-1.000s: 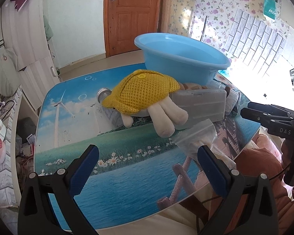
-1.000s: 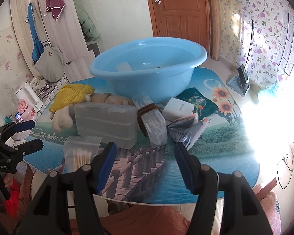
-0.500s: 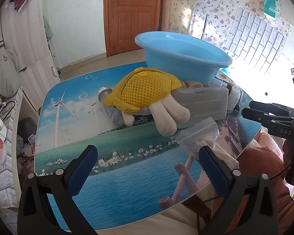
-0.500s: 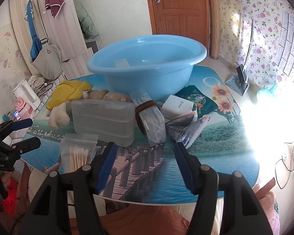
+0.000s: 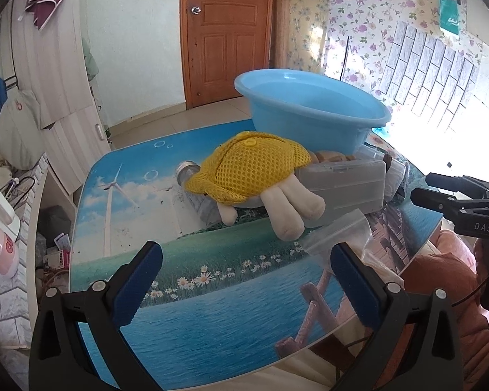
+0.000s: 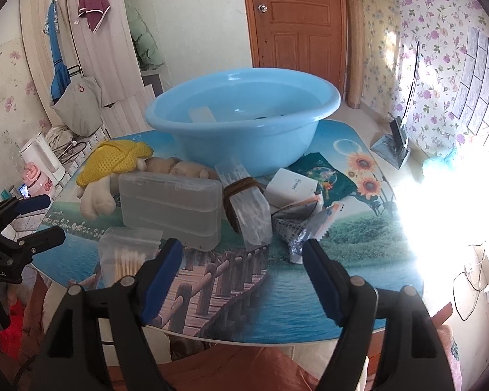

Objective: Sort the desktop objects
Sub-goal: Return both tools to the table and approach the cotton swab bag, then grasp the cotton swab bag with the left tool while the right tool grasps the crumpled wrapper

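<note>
Blue basin (image 6: 244,123) on the printed surface (image 5: 212,309), taken as landmark. In front of the basin lies a clear plastic case (image 6: 171,210); beside the case, a plush toy under a yellow mesh cloth (image 5: 254,172), whose body is largely hidden. Nearer than the case sits a clear bag of cotton swabs (image 6: 127,257), partly covered by one finger of the right tool (image 6: 243,275).

Right wrist view only: a banded clear packet (image 6: 247,211), a white box (image 6: 291,189), a dark printed pouch (image 6: 322,172) and crumpled wrappers (image 6: 304,221) in front of the basin, plus some items inside it, too indistinct to identify. Strong window glare washes out the surface's far right edge.

Left wrist view only: a metal-capped bottle (image 5: 197,192) half hidden beneath the cloth.

Left tool (image 5: 244,280): jaws spread wide, nothing between them. Right tool: jaws have just been opening, gripping nothing, poised above the surface's near edge.
</note>
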Available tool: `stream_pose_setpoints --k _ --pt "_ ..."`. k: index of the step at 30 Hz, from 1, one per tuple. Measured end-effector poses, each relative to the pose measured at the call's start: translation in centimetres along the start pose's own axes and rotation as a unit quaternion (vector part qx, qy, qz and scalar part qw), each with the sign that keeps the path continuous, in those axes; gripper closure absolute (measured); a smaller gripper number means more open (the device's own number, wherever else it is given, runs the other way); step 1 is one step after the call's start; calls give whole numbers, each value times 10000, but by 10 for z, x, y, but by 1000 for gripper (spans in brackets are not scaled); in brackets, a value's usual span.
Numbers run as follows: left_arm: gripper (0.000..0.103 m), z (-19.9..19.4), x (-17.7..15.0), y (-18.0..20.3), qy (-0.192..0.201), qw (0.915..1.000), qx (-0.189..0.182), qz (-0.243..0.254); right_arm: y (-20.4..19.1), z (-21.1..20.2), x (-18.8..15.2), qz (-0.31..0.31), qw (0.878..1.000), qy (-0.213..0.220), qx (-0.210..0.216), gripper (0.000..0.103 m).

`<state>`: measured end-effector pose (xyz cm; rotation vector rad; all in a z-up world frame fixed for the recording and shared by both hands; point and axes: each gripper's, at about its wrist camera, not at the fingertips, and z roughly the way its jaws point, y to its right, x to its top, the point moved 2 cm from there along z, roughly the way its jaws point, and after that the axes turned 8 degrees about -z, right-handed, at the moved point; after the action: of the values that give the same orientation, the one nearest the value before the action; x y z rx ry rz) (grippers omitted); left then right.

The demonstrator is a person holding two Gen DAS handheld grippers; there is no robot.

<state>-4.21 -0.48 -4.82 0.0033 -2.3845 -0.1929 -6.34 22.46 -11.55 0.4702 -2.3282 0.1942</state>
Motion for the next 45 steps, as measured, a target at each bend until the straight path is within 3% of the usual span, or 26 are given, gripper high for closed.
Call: stream_pose_setpoints --k 3,6,9,14,24,32,45 --pt "0 2 0 -2 -124 9999 80 -24 0 -2 1 -41 9999 144 -13 24" --pt "0 4 -2 -3 -134 9996 256 76 -5 -2 1 -412 9983 291 -291 0" --pt "0 3 -3 -2 -132 9996 209 100 -10 -3 0 -661 9961 367 -465 0" --pt "0 8 -6 -2 -262 9992 279 120 -11 4 -2 -454 9989 57 45 0" --pt "0 8 -13 -2 -296 9994 88 138 -12 9 -7 -450 9989 -113 -46 0" --pt "0 13 -18 4 -461 9988 -69 146 -11 11 -11 -324 9991 -223 132 0" --pt "0 34 -26 71 -864 9906 -933 514 3 11 -16 -138 9996 -213 117 0"
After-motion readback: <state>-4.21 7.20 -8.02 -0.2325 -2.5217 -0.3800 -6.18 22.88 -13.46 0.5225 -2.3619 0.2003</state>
